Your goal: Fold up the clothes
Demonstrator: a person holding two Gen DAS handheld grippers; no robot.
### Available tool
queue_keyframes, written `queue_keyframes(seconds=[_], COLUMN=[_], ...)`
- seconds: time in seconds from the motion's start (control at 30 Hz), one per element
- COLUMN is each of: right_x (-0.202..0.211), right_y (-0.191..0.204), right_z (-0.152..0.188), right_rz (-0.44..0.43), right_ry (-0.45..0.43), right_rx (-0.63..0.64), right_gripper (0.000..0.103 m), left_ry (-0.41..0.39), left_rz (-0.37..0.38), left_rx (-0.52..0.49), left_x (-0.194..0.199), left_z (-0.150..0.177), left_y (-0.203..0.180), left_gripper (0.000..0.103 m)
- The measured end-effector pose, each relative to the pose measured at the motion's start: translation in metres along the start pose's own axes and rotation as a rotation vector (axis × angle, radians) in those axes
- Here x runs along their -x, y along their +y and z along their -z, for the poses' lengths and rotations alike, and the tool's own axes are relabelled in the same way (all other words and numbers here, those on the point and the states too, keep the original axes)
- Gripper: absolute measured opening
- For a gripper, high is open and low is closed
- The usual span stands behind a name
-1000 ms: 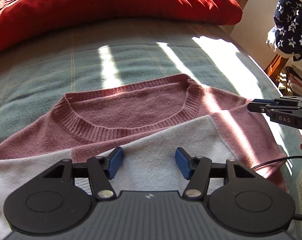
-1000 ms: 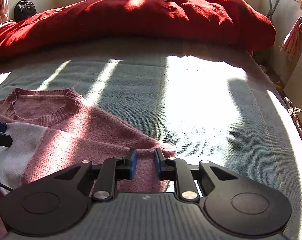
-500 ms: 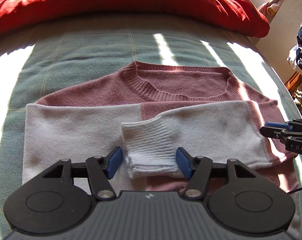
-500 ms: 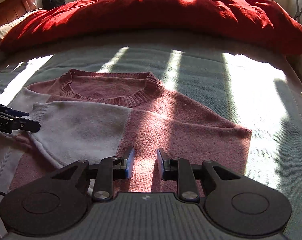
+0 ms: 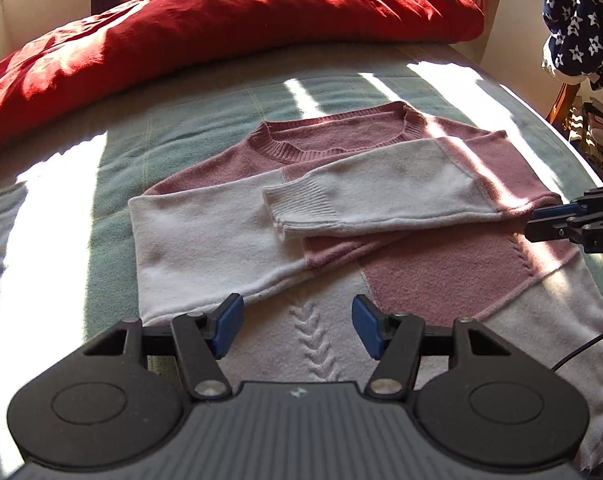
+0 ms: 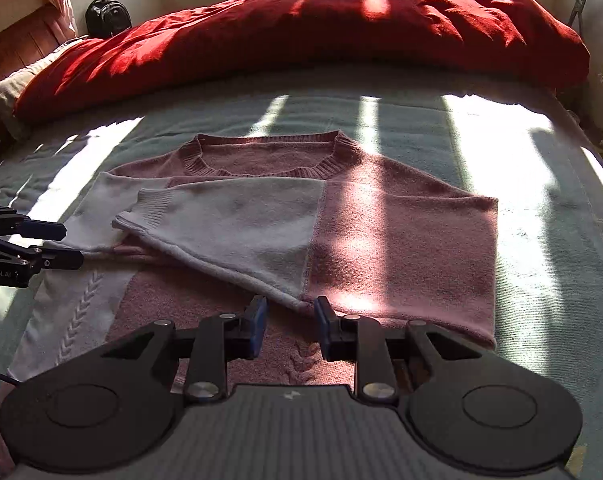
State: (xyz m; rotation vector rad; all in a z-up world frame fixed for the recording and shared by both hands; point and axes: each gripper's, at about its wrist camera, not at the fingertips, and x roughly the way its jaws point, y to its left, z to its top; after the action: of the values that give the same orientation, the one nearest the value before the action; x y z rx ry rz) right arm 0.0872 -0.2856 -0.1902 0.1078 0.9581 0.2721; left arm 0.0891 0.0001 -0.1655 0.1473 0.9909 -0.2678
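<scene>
A pink and white knit sweater (image 5: 441,272) (image 6: 401,240) lies flat on the bed, collar toward the far side. Both white sleeves are folded across its chest, and the ribbed cuff (image 5: 297,200) of the upper one rests near the middle. My left gripper (image 5: 297,320) hovers open over the white cable-knit hem area, with nothing between its blue pads. My right gripper (image 6: 289,316) hangs above the sleeve's lower edge, its jaws a small gap apart and holding nothing. Each gripper shows in the other's view: the right gripper (image 5: 541,224) at the right edge, the left gripper (image 6: 71,245) at the left edge.
A bulky red duvet (image 5: 221,32) (image 6: 341,28) lies across the far end of the bed. The green blanket (image 5: 181,120) surrounds the sweater. A star-patterned cloth (image 5: 577,28) hangs on a chair at the right. A black backpack (image 6: 107,16) sits far left.
Both grippers have drawn back from the collar area toward the hem and risen, so the whole sweater now shows. The right gripper's jaws have widened a little.
</scene>
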Motion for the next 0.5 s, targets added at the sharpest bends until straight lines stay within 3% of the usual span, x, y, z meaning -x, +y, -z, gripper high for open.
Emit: queue_keyframes(seconds=[0.1, 0.3, 0.37, 0.5], right_x=[0.009, 0.026, 0.029, 0.033], right_y=[0.007, 0.0, 0.0, 0.004], right_z=[0.024, 0.08, 0.099, 0.122], right_rz=[-0.076, -0.09, -0.06, -0.017], right_ry=[0.047, 0.151, 0.175, 0.143], right_rx=[0.048, 0.089, 0.093, 0.085], right_gripper=[0.03, 0.03, 0.03, 0.035], left_ry=[0.037, 0.15, 0.122, 0.09], left_rz=[-0.04, 0.03, 0.041, 0.099], left_rx=[0.03, 0.097, 0.084, 0.076], left_x=[0.02, 0.011, 0.01, 0.014], left_z=[0.032, 0.096, 0.113, 0.125], left_y=[-0.022, -0.049, -0.048, -0.041], left_gripper=[0.061, 0.062, 0.062, 0.076])
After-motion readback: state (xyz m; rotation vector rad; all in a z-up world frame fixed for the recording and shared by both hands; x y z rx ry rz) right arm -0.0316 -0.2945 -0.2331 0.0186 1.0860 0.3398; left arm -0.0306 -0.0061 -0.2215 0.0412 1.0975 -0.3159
